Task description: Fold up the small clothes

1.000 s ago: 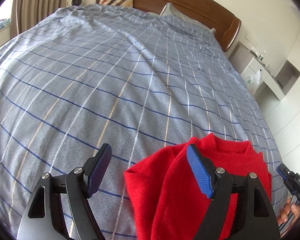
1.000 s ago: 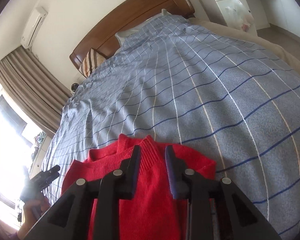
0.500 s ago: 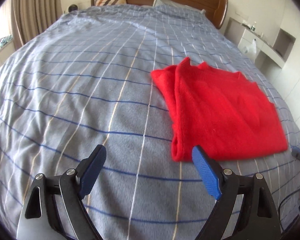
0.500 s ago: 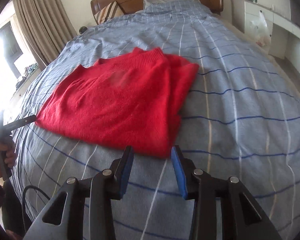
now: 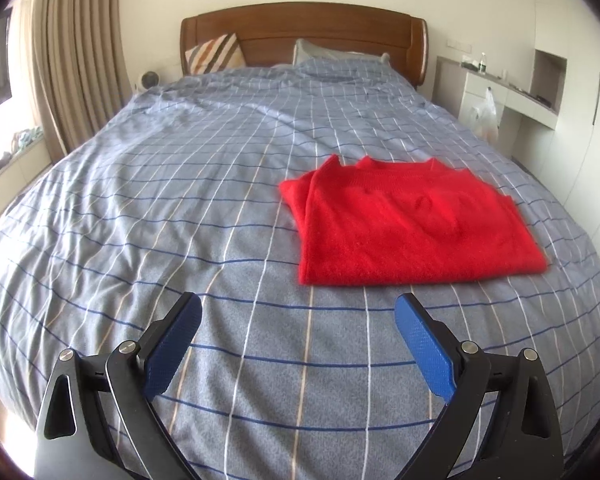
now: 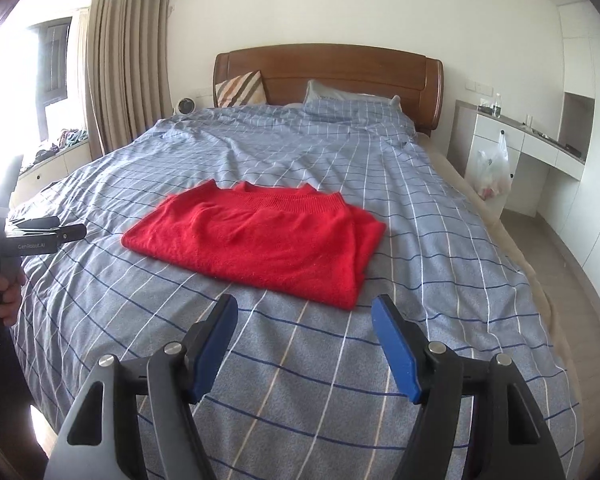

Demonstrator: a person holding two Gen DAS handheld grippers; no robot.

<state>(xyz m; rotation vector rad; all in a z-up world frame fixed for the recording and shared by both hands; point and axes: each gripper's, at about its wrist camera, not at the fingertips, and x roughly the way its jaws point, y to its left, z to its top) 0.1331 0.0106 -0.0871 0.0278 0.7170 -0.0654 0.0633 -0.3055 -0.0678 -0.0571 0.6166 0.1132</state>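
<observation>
Your folded red sweater (image 5: 412,224) lies flat on the checked bedcover (image 5: 180,208), at one o'clock from your left gripper (image 5: 298,346), with bare cover past every edge. Both the left and right gripper (image 6: 304,348) are opening, nothing between them.

Wooden-headboard bed (image 5: 300,32), beige curtains (image 6: 128,60)

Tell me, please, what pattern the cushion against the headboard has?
Diagonal stripes on the cushion; clearest in the right wrist view.
</observation>
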